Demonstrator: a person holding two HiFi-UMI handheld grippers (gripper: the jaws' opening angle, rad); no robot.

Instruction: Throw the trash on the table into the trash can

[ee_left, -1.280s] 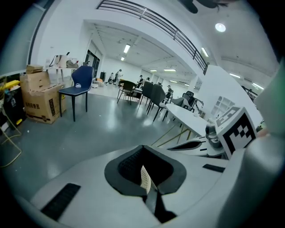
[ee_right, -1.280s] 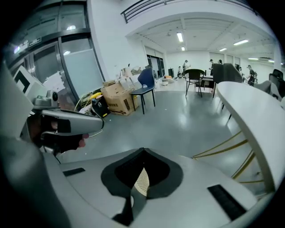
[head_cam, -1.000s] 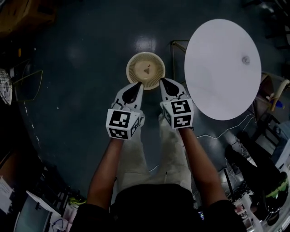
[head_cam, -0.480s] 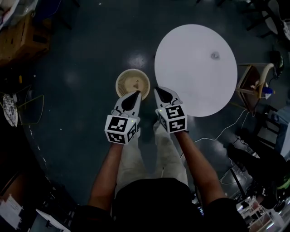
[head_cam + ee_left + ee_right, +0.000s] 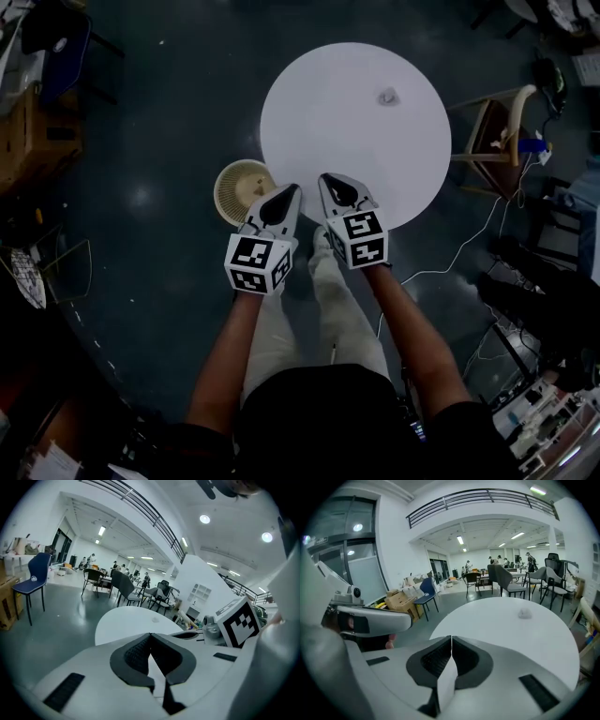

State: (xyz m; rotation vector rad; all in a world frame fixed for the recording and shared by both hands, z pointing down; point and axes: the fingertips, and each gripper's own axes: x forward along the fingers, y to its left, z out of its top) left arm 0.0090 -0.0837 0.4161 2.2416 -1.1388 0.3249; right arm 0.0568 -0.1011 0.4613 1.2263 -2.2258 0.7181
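Note:
A small crumpled piece of trash (image 5: pixel 387 97) lies on the far side of the round white table (image 5: pixel 328 141); it also shows in the right gripper view (image 5: pixel 525 614) and, faintly, in the left gripper view (image 5: pixel 156 619). The beige round trash can (image 5: pixel 239 190) stands on the floor at the table's near-left edge. My left gripper (image 5: pixel 291 192) is shut and empty, just right of the can. My right gripper (image 5: pixel 328 180) is shut and empty too, its tip over the table's near edge. In each gripper view the pads meet, left (image 5: pixel 150 635) and right (image 5: pixel 451 639), with nothing between them.
A wooden chair (image 5: pixel 497 136) stands right of the table, with cables (image 5: pixel 459 253) trailing across the dark floor below it. A blue chair (image 5: pixel 56 42) and cardboard boxes (image 5: pixel 33 131) are at the far left. More chairs and distant people fill the hall behind.
Both grippers have swung up and away from above the trash can toward the table. In the head view the table has slid left to sit ahead, the can to the left.

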